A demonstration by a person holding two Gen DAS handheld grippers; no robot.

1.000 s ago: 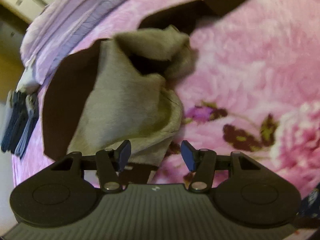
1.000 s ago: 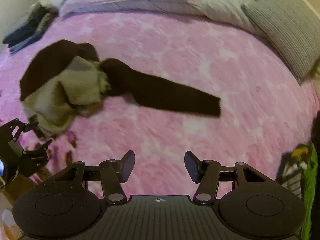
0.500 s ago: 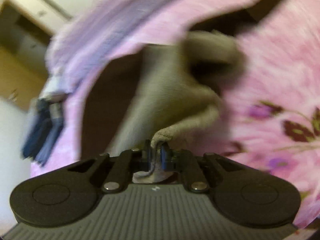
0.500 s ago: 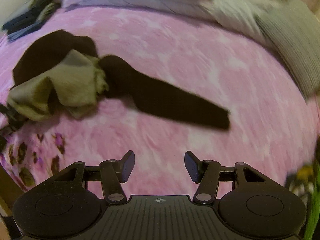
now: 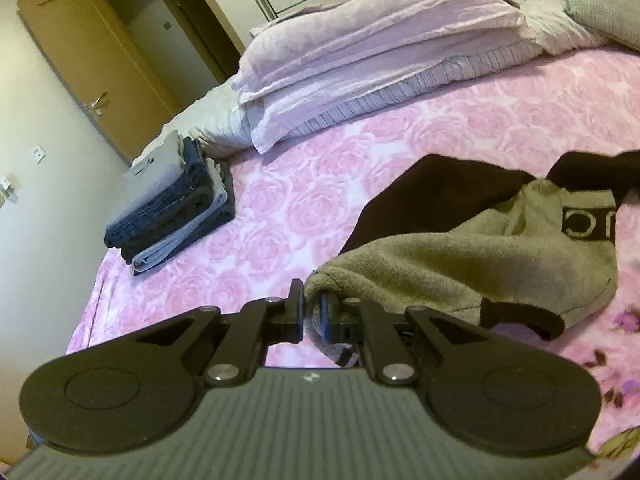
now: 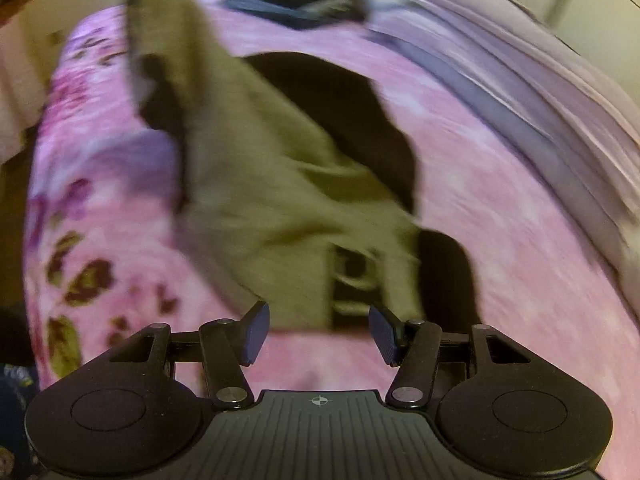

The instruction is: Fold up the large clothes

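A bed covered by a pink rose-patterned blanket (image 5: 304, 216) fills both views, with cream walls and a wooden door (image 5: 92, 56) behind it. Nearest the left wrist camera, the left gripper (image 5: 311, 308) has its jaws pressed together on a rolled edge of the grey-and-black garment (image 5: 432, 256), a tuft of the grey fabric poking out below the pads; the cloth stretches away from the pinch toward the right, its pale fleecy inside facing up, a black label panel with light lettering near the far end and black fabric spreading out behind it on the blanket. In the blurred right wrist view, the right gripper (image 6: 318, 332) stands spread with nothing between its fingers, just short of the near edge of the same garment (image 6: 256, 184), which rises toward the upper left of that picture. Further off, on the left side of the bed, sits a stack of folded clothes (image 5: 176, 204), mostly denim blue and grey. Beyond that lie lilac pillows (image 5: 380, 52) and a grey cushion (image 5: 604, 0) at the head of the bed.
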